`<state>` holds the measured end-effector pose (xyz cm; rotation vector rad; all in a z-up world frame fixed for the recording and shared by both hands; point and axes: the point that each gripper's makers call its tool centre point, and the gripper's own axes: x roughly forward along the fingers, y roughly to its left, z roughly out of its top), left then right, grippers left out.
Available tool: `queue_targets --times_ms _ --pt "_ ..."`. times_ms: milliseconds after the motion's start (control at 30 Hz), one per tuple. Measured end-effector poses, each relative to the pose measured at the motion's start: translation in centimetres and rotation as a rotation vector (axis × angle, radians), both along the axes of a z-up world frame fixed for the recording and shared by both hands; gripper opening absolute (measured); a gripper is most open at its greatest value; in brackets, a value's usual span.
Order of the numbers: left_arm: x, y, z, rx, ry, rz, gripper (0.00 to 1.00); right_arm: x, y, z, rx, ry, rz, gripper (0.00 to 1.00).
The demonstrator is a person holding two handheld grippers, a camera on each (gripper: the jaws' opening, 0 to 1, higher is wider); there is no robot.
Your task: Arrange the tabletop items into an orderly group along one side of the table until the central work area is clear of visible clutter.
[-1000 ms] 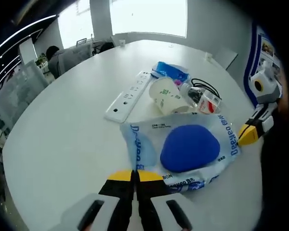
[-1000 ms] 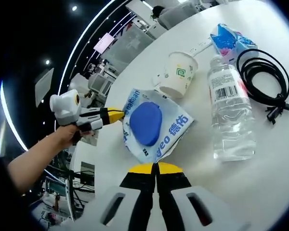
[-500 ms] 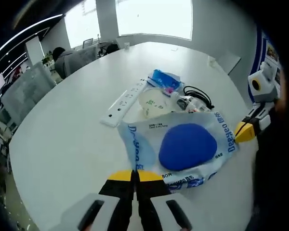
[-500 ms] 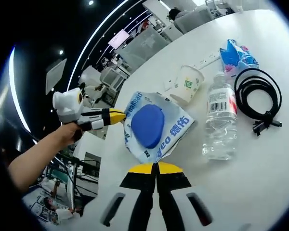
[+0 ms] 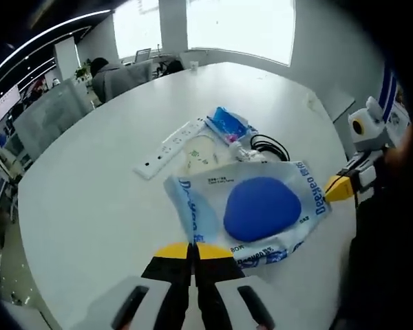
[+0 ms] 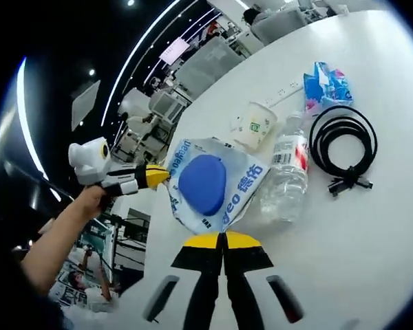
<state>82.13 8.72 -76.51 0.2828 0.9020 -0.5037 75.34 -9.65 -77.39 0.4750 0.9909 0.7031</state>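
Stretching between both grippers, the clear plastic packet with blue lettering and a blue oval pad inside (image 5: 261, 210) (image 6: 208, 185) hangs above the white round table (image 5: 89, 206). The left gripper (image 5: 193, 253) and right gripper (image 6: 221, 240) pinch opposite corners, so its long axis spans them.

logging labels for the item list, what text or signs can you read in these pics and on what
"Deeyeo": blue brand lettering on the wipes pack, along its edges.
Two Chinese characters: on the same pack in the right gripper view.
Green square logo: on the paper cup; the wording is too small to read.
Bottle label: too small to read.
Blue packet: print is blurred.
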Motion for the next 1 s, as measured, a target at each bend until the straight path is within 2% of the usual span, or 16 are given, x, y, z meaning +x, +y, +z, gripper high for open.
queue_targets --times_ms 333,433,633,833,1000 --pt "-2.8 -4.1 0.6 -0.044 -0.016 0.090 0.00 0.4 -4.8 1.1 -0.044 -0.074 0.093 0.00" --pt "-3.5 -5.1 0.6 -0.053 -0.010 0.120 0.00 0.5 -6.2 1.2 -0.039 -0.069 0.097 0.00" --pt "-5.5 -8.6 0.9 -0.085 -0.018 0.155 0.00 0.3 -9.6 1.0 -0.046 -0.068 0.105 0.00" --pt "-6.8 -12.1 1.7 -0.152 -0.048 0.239 0.00 0.2 -12.5 0.7 -0.063 -0.090 0.127 0.00" --pt "-8.1 -14.3 1.4 -0.204 -0.058 0.289 0.00 0.3 -15.1 0.2 -0.065 -0.075 0.121 0.00"
